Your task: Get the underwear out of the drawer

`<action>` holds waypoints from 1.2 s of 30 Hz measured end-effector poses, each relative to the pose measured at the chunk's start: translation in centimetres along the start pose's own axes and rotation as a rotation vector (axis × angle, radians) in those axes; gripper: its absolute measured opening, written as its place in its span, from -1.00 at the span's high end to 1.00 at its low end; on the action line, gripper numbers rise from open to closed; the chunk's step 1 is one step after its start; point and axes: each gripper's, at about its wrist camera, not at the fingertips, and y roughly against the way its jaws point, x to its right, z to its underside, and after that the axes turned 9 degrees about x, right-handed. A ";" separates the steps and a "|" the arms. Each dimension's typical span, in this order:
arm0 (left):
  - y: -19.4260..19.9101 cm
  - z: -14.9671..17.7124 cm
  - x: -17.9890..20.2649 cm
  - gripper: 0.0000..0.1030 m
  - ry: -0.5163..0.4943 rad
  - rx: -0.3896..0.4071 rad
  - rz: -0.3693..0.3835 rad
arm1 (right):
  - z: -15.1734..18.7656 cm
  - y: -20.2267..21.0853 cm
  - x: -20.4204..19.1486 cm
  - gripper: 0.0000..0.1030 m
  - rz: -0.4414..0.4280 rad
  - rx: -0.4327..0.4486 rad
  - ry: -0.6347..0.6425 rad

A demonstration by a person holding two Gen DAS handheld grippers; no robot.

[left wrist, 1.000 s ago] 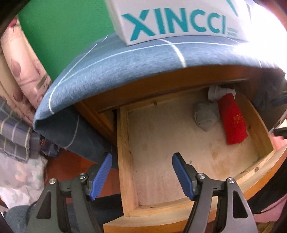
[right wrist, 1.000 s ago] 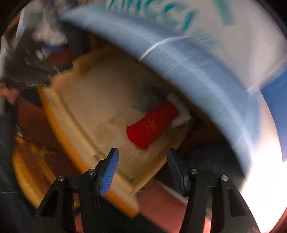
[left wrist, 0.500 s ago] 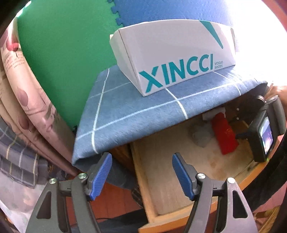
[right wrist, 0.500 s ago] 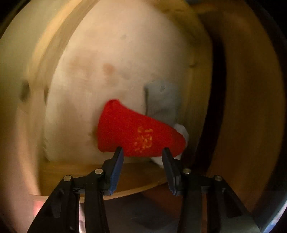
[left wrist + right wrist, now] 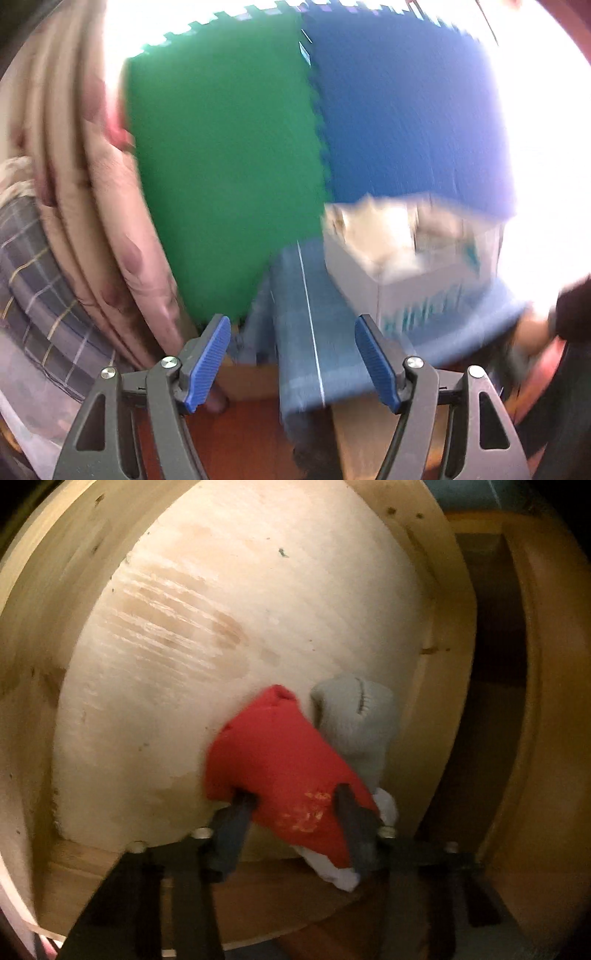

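Through the left wrist view I am looking at blur: my left tongs [image 5: 291,354] are standing released with nothing between the blue pads, aimed over a blue cloth [image 5: 314,325] with white lines that drapes a cabinet top. A white shoe box [image 5: 417,273] is sitting on that cloth, green and blue foam mats [image 5: 229,166] are standing behind it, and folded quilts [image 5: 85,229] are piling up at the left. The drawer is not showing here, so this hand is staying out of the work.

Through the right wrist view my right tongs [image 5: 291,805] are closing, with the red underwear [image 5: 284,768] between the fingers [image 5: 236,812] and already bunching; the fabric is lying in the near right corner of the wooden drawer [image 5: 236,627], close against its side wall. A grey sock [image 5: 354,720] is touching the red piece on its right, and a white garment [image 5: 332,871] is peeking from beneath it. To do this well I am judging that I should finish squeezing on the red cloth alone, then lift straight up. The risk is the white piece riding along, or the tips scraping the drawer wall [image 5: 443,657] beside them.
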 end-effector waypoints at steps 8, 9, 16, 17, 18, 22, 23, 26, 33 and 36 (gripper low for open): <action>4.1 -3.9 -0.6 -0.57 0.108 0.193 -0.082 | -0.1 4.3 1.4 0.72 0.000 0.003 -0.232; 4.0 -3.6 -0.4 -0.57 0.101 0.179 -0.083 | 0.0 5.4 1.6 0.72 0.009 0.017 -0.271; 1.3 0.7 1.0 -0.57 0.107 0.048 -0.130 | 0.9 14.6 4.2 0.72 0.064 0.149 -0.504; 0.9 1.1 1.2 -0.57 0.107 0.029 -0.136 | 0.6 16.5 4.3 0.72 0.094 0.168 -0.511; 0.6 1.9 1.4 -0.57 0.106 0.008 -0.137 | 0.5 18.2 4.3 0.72 0.107 0.182 -0.521; -0.9 4.4 1.9 -0.57 0.091 -0.055 -0.142 | 0.7 24.6 5.7 0.72 0.177 0.242 -0.593; -1.0 4.8 1.9 -0.57 0.091 -0.061 -0.141 | 0.9 25.9 6.3 0.72 0.196 0.251 -0.606; -1.3 5.9 2.1 -0.57 0.102 -0.085 -0.135 | 1.7 30.4 8.5 0.72 0.275 0.266 -0.649; -2.2 8.4 2.4 -0.57 0.134 -0.122 -0.129 | 3.0 36.0 15.5 0.72 0.449 0.261 -0.728; -2.6 9.4 2.7 -0.57 0.144 -0.138 -0.119 | 3.3 37.9 17.8 0.72 0.520 0.231 -0.725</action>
